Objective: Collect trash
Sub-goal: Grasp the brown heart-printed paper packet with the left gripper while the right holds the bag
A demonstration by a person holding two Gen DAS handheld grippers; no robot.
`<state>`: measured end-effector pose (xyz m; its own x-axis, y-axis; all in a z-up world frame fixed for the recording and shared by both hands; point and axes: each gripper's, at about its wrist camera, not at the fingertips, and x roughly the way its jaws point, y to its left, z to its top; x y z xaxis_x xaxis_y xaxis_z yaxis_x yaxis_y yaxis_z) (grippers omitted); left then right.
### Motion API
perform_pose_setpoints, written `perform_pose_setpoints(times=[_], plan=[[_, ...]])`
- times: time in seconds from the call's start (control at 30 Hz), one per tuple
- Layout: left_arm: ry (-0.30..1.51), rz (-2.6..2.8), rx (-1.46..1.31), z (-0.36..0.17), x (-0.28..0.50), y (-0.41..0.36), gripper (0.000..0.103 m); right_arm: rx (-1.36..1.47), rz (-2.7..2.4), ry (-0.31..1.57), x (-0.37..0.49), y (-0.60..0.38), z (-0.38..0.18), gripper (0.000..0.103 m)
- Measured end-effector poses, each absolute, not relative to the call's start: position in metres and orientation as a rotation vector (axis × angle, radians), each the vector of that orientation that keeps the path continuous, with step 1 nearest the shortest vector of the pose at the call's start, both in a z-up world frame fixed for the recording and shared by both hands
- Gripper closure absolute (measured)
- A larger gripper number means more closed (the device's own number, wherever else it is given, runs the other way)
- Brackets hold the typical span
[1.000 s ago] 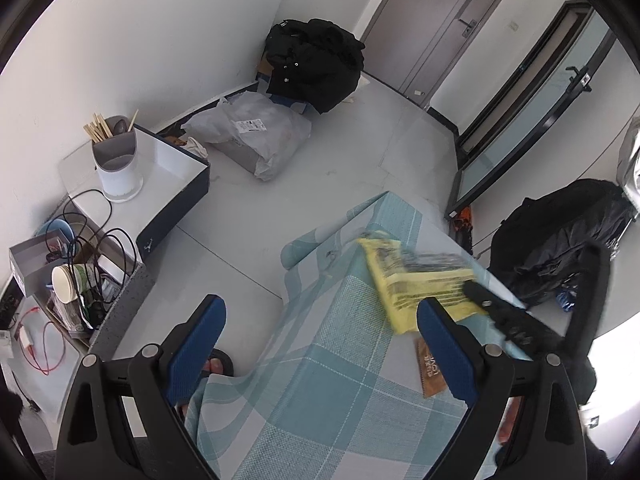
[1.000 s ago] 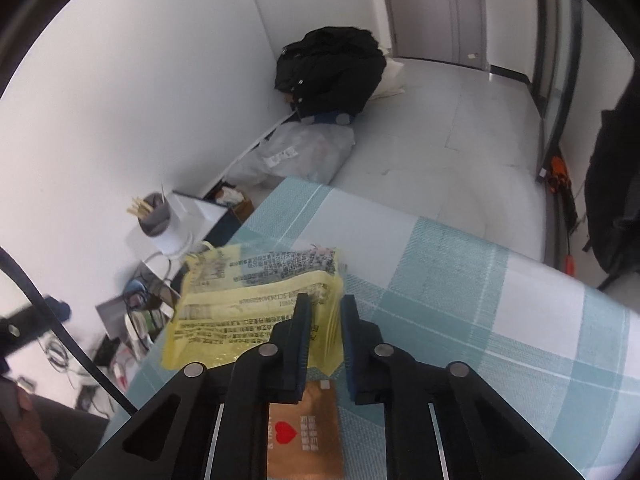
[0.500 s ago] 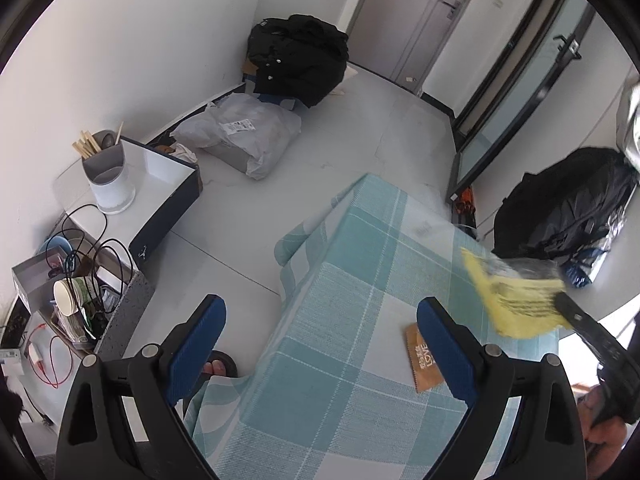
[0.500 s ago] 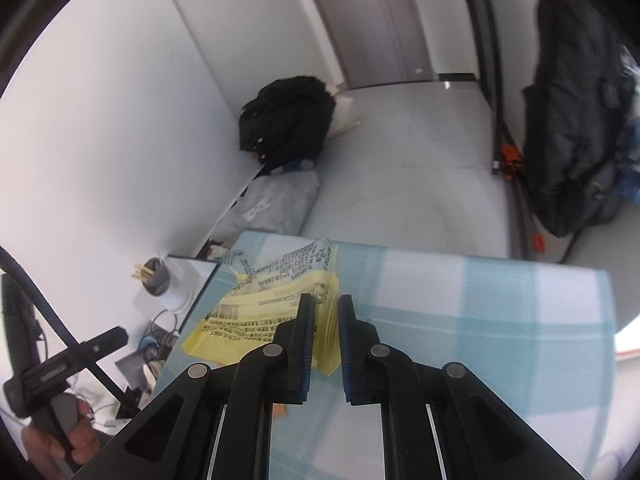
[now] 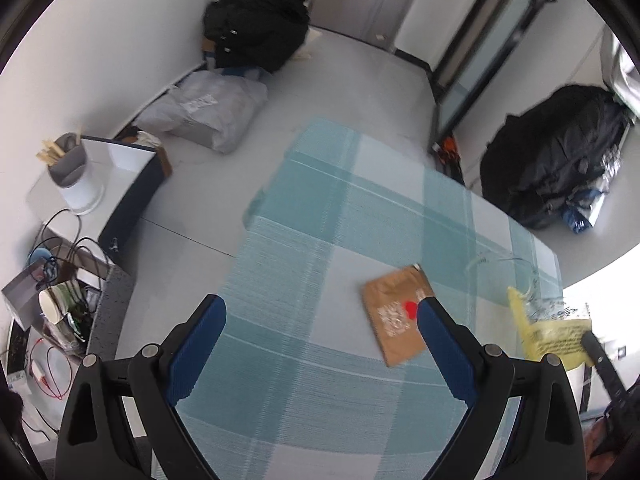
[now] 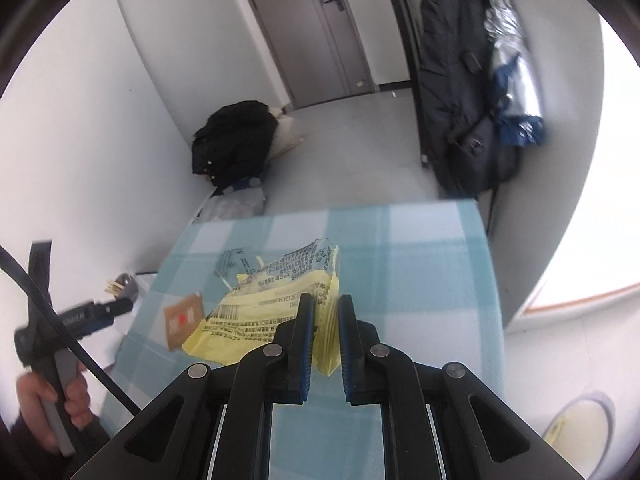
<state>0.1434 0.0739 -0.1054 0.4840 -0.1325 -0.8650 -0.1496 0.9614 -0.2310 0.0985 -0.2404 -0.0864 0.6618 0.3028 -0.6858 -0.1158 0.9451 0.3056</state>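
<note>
Right tool [image 6: 323,312] hides the pinched yellow wrapper's [image 6: 256,316] corner.

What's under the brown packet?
The brown packet lies flat on the blue checked tablecloth. Only cloth shows around it; whatever is directly beneath is covered.

The checked surface [image 5: 320,240] lies mostly bare, so a hand-held gripper can pass across it freely. Only a brown packet [image 5: 394,314] lies flat near its right side, with a clear wrapper [image 6: 234,264] just beyond. Open floor [image 5: 360,80] surrounds the far edge.
</note>
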Motion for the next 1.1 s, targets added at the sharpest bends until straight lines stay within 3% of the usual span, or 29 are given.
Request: perform_pose_setpoints(times=[0.73, 0.93, 1.03, 1.1], plan=[[1.274, 0.132, -0.039, -0.133, 0.175, -0.003, 0.008, 0.376, 0.229, 0.788, 0.080, -0.284, -0.099, 0.092], [1.306, 0.164, -0.083, -0.136, 0.182, -0.002, 0.009, 0.412, 0.216, 0.793, 0.078, -0.296, -0.097, 0.092], [1.302, 0.189, -0.104, -0.133, 0.182, -0.002, 0.015, 0.435, 0.222, 0.793, 0.077, -0.300, -0.097, 0.092], [1.287, 0.207, -0.117, -0.130, 0.180, -0.001, 0.026, 0.439, 0.227, 0.790, 0.075, -0.301, -0.096, 0.092]])
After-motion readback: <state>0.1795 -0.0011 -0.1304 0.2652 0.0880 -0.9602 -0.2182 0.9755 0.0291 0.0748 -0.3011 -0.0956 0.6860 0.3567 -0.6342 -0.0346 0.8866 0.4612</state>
